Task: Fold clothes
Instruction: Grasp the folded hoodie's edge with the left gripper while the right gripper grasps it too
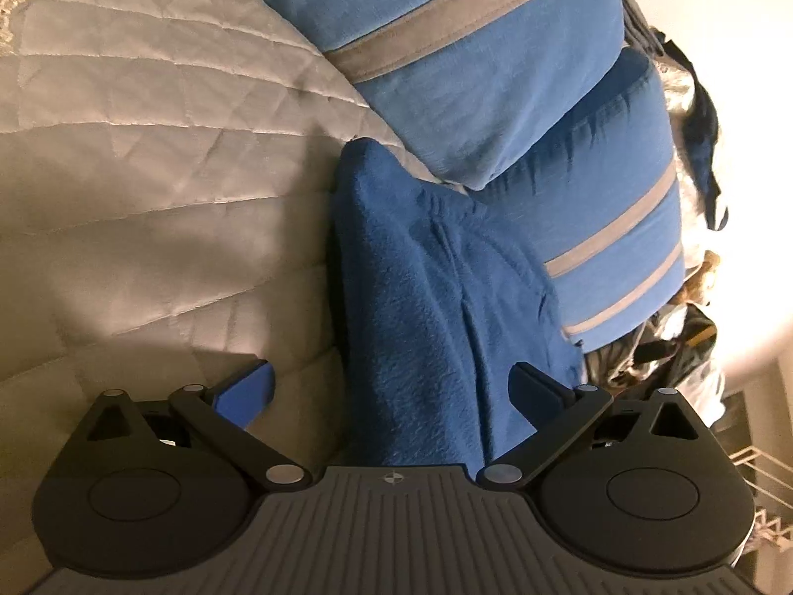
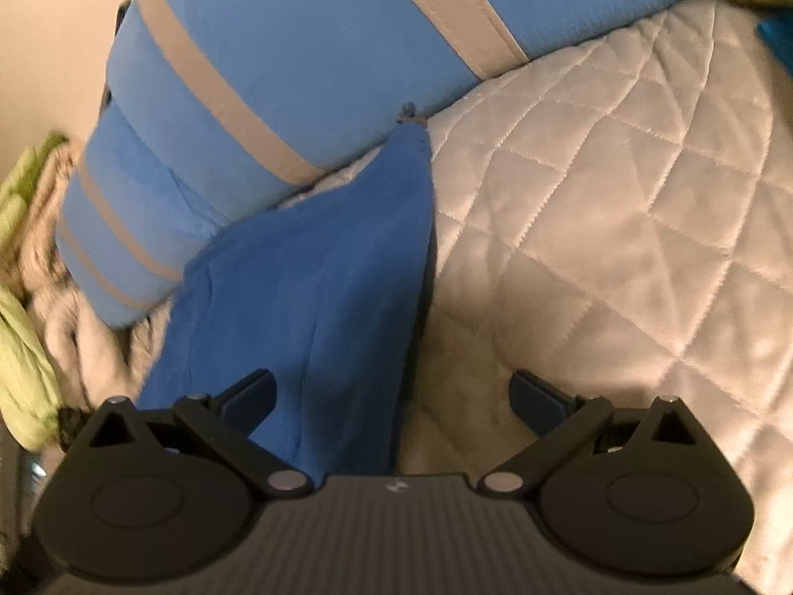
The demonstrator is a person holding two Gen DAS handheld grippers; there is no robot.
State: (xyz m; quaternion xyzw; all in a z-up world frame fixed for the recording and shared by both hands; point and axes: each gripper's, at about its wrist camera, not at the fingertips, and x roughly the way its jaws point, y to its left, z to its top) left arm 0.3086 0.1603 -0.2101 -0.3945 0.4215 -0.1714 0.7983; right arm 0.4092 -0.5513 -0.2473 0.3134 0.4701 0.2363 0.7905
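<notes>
blue fleece garment (image 1: 421, 297) on the quilted bed (image 1: 148, 173) looks soft, light and floppy; i'd grip a hemmed edge. both grippers, left (image 1: 391, 391) and right (image 2: 391, 396), have fingers wide, holding nothing.

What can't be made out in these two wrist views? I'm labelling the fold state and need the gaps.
- Dark blue garment: its near end is hidden behind the left gripper body; likewise behind the right gripper in the right wrist view.
- Garment type and fold count: creases show, layers don't.
- Blue pillows: cut off by the top edge.
- Green fabric: blurred at the left edge, right wrist view.
</notes>
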